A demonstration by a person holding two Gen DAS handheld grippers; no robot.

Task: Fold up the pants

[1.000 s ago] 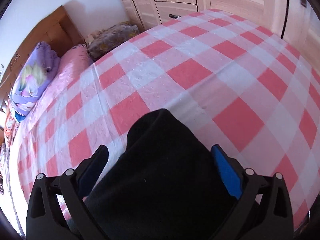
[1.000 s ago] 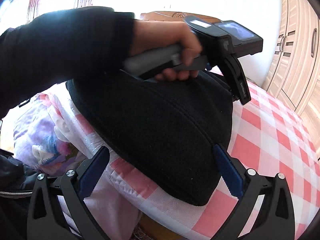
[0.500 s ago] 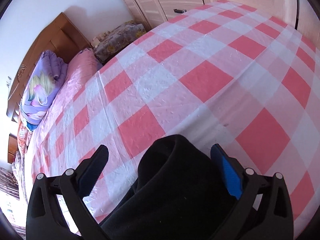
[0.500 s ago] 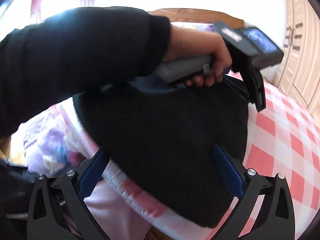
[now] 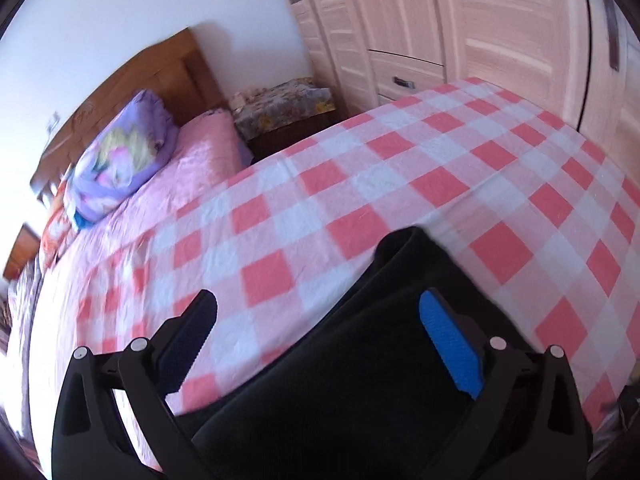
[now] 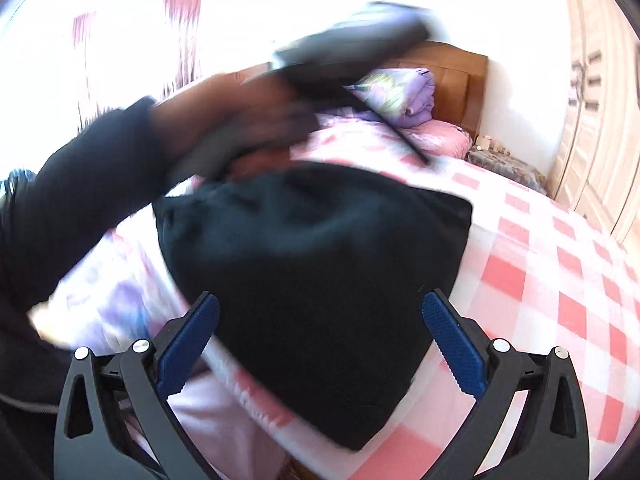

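Observation:
The black pants (image 6: 316,288) lie folded in a thick bundle on the pink-and-white checked bedsheet (image 5: 360,184) near the bed's edge. In the left wrist view the pants (image 5: 360,380) fill the lower middle, under and between my open left gripper (image 5: 316,320), which holds nothing. My right gripper (image 6: 320,320) is open and empty, hovering over the near part of the bundle. In the right wrist view the left hand-held gripper body (image 6: 352,52) shows blurred above the bundle's far side.
A purple floral quilt (image 5: 120,160) and a pink pillow (image 5: 200,152) lie by the wooden headboard (image 5: 160,76). A nightstand with a floral cover (image 5: 280,104) stands beside the bed. Wardrobe doors (image 5: 460,28) line the far wall.
The left gripper has lifted and swung back from the bundle, so the pants sit lower and to the right in its view. The right gripper has tilted; the left hand has risen, blurred.

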